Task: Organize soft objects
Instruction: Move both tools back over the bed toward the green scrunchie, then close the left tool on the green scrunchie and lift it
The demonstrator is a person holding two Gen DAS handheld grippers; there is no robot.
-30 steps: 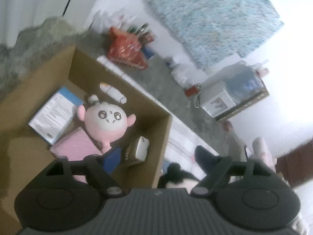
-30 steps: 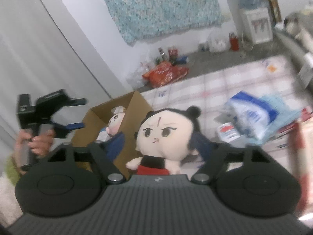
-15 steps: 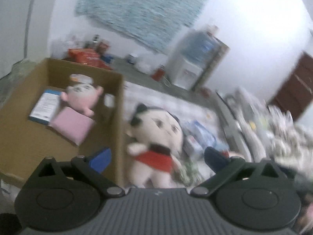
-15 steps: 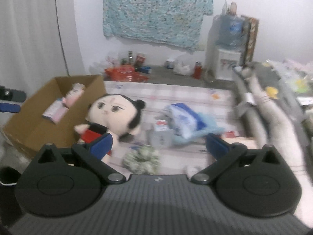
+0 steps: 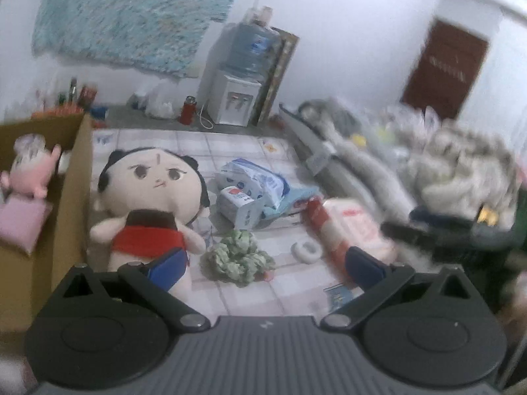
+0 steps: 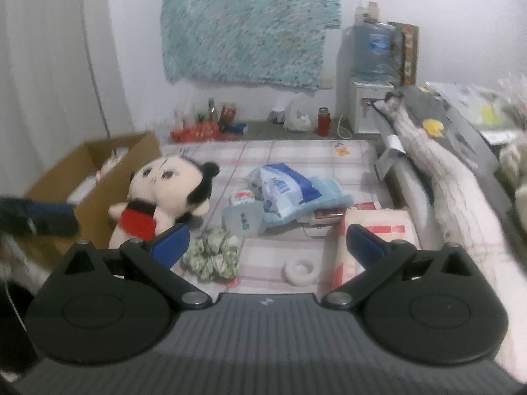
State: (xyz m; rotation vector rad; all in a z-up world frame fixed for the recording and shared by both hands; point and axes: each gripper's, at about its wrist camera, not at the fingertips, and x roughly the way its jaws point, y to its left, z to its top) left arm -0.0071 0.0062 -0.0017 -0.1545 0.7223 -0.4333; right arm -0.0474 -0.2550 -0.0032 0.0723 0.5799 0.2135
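Note:
A black-haired plush doll in a red top [image 5: 151, 204] leans against the outside of the cardboard box [image 5: 70, 204] on the checked mat; it also shows in the right wrist view [image 6: 161, 194]. A pink plush [image 5: 31, 171] and a pink pad [image 5: 19, 223] lie inside the box. A green scrunchie [image 5: 237, 256] [image 6: 214, 256] lies in front of both grippers. My left gripper [image 5: 263, 266] is open and empty. My right gripper [image 6: 266, 247] is open and empty.
Blue-and-white tissue packs [image 6: 283, 194] and a small pack [image 5: 238, 205] lie mid-mat. A white tape roll [image 6: 301, 270] and a red-and-white bag [image 6: 372, 240] lie at right. A sofa with blankets [image 6: 454, 177] borders the right. A water dispenser [image 6: 369, 82] stands at the back wall.
Both grippers have pulled back and swung right, away from the box. The black-haired doll now sits free on the mat beside the box; the right gripper holds nothing.

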